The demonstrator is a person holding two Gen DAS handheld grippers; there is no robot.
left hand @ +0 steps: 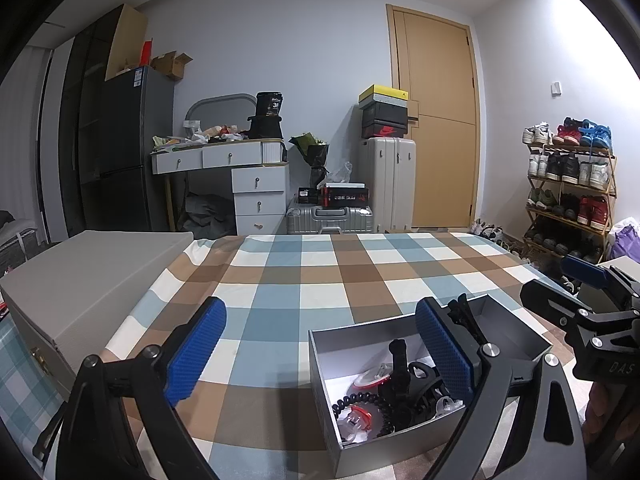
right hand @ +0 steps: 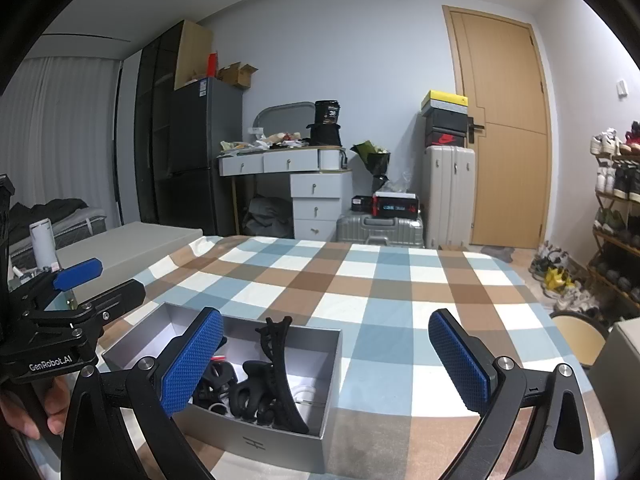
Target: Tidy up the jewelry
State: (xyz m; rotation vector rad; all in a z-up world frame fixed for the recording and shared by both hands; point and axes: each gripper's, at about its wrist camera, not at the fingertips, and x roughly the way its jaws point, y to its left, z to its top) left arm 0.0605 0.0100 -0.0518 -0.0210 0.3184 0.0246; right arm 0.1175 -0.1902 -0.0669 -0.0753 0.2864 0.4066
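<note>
A small open grey box (left hand: 322,380) (right hand: 276,442) sits on the checked tablecloth near the front edge. It holds black claw hair clips (right hand: 280,376), a black spiral hair tie (left hand: 356,400) and red-and-clear pieces (left hand: 360,420). My left gripper (left hand: 320,312) is open over the cloth, with its right finger over the box's left half. My right gripper (right hand: 326,324) is open too, its left finger hanging over the box. Neither has anything between its blue pads (left hand: 200,352). Each gripper shows from the side in the other view, at the box's outer ends.
A large closed grey case (left hand: 92,280) with a brass latch lies on the table's left side. A round stool (right hand: 580,338) stands off the right edge. Beyond the table are a dresser, suitcases, a shoe rack (left hand: 568,188) and a door.
</note>
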